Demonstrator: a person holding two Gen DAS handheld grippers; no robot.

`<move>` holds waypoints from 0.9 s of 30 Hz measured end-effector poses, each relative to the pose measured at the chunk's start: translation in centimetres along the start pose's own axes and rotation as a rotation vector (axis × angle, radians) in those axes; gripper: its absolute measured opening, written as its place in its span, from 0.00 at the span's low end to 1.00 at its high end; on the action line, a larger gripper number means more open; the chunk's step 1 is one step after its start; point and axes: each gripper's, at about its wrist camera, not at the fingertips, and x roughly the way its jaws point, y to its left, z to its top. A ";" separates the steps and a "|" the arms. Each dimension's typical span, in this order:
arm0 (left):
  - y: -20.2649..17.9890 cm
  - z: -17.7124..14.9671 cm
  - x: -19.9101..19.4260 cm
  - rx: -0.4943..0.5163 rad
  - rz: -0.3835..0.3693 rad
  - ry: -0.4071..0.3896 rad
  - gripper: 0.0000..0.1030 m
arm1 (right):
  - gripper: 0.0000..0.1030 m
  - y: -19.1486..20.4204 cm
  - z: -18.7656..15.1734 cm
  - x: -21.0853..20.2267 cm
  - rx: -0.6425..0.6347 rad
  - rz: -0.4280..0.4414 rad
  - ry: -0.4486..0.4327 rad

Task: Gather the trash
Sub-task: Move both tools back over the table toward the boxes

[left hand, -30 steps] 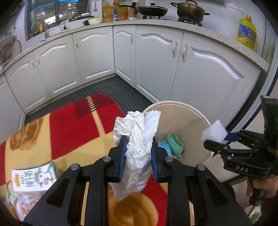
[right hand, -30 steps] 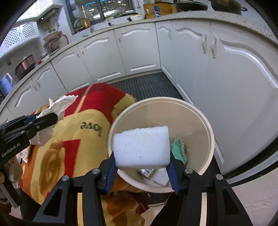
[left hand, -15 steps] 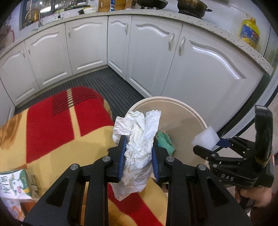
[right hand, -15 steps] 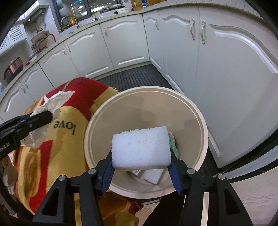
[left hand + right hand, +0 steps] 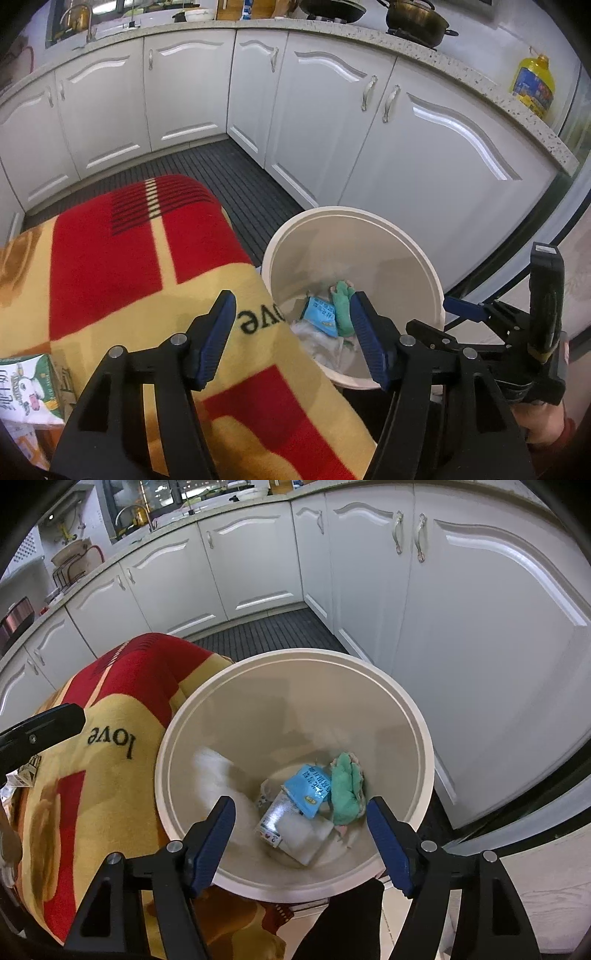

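A cream round bin point(image 5: 424, 746) stands on the floor beside a blanket-covered table; it also shows in the left wrist view point(image 5: 432, 273). Inside lie a green cloth point(image 5: 345, 790), a blue packet point(image 5: 308, 788), a white sponge point(image 5: 301, 834) and a blurred white tissue point(image 5: 218, 775) against the left wall. My right gripper point(image 5: 301, 838) is open and empty above the bin's near rim. My left gripper point(image 5: 291, 338) is open and empty over the table edge and the bin's left side. The right gripper also shows at the right of the left wrist view point(image 5: 465, 308).
A red and yellow blanket point(image 5: 110, 258) covers the table. A milk carton point(image 5: 26, 387) lies at its left edge. White kitchen cabinets point(image 5: 332, 110) curve around behind, with a dark ribbed floor mat point(image 5: 236, 173) in front of them.
Both grippers opened. The tissue left the left gripper and the white sponge left the right gripper; both now lie in the bin. Both grippers moved closer over the bin.
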 end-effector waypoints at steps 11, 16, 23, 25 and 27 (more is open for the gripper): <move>0.8 -0.9 -3.2 0.006 0.033 -0.074 0.61 | 0.70 2.5 -0.1 -1.9 -0.035 -0.004 -0.047; 1.8 -1.8 -5.5 -0.003 0.047 -0.110 0.61 | 0.74 4.0 0.0 -3.7 -0.058 -0.005 -0.091; 3.8 -3.7 -9.1 0.006 0.119 -0.142 0.61 | 0.75 7.2 0.2 -5.6 -0.132 0.000 -0.137; 4.7 -4.3 -10.3 -0.002 0.137 -0.154 0.61 | 0.75 8.0 0.1 -5.9 -0.141 0.008 -0.144; 5.7 -4.7 -11.6 -0.017 0.151 -0.170 0.61 | 0.76 9.0 0.1 -6.2 -0.152 0.019 -0.149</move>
